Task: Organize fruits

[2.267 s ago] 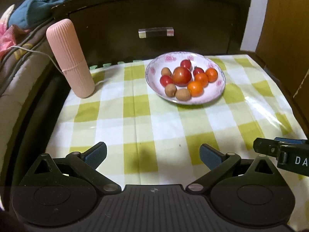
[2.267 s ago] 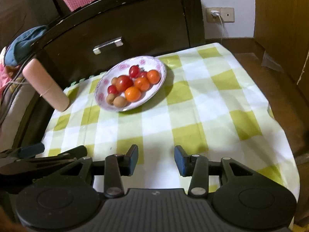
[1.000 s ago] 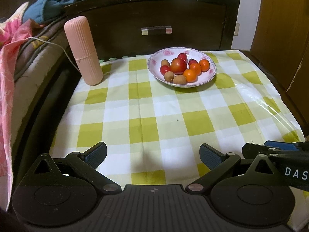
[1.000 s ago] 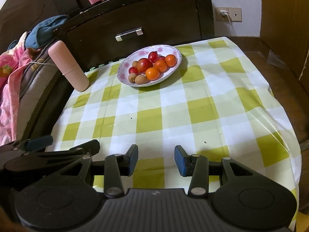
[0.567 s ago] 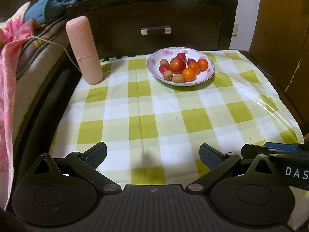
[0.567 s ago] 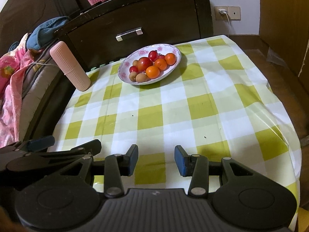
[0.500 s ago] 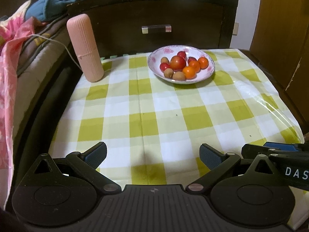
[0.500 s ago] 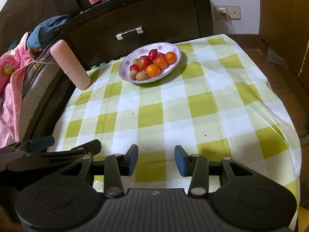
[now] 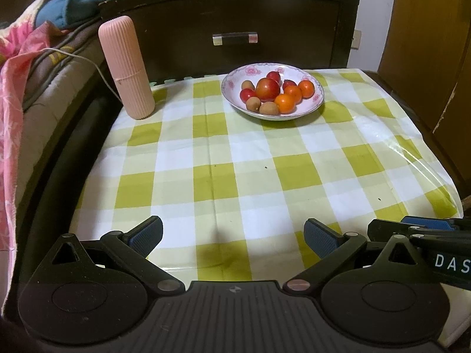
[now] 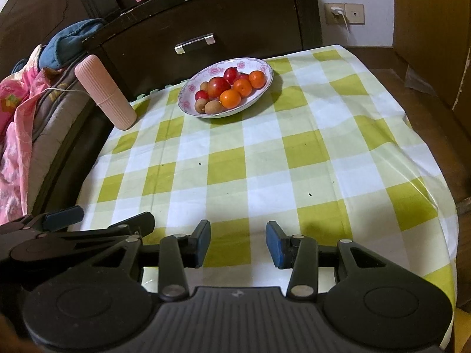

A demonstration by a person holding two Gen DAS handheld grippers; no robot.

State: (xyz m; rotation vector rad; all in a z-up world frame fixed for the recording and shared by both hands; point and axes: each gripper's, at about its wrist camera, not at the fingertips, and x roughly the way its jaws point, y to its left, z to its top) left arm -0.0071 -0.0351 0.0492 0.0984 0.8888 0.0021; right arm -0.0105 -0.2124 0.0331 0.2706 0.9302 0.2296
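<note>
A white floral plate (image 9: 312, 108) (image 10: 188, 106) sits at the far side of the green-checked tablecloth (image 9: 235, 176) (image 10: 265, 161). It holds a large tomato (image 9: 267, 89) (image 10: 218, 87), small red fruits, oranges (image 9: 286, 103) (image 10: 230, 98) and brown kiwis (image 9: 268, 108) (image 10: 213, 107). My left gripper (image 9: 232, 236) is open and empty over the near table edge, far from the plate. My right gripper (image 10: 238, 244) is open and empty, also at the near edge, to the right of the left one.
A tall pink ribbed cylinder (image 9: 126, 67) (image 10: 104, 100) stands at the far left corner. A dark drawer cabinet (image 9: 235, 23) is behind the table. Bedding (image 9: 17, 94) lies to the left. A wooden wall (image 9: 435, 44) is at right.
Both grippers have pulled back from the plate over the last two seconds, so the plate looks farther away. Both stayed open and empty.
</note>
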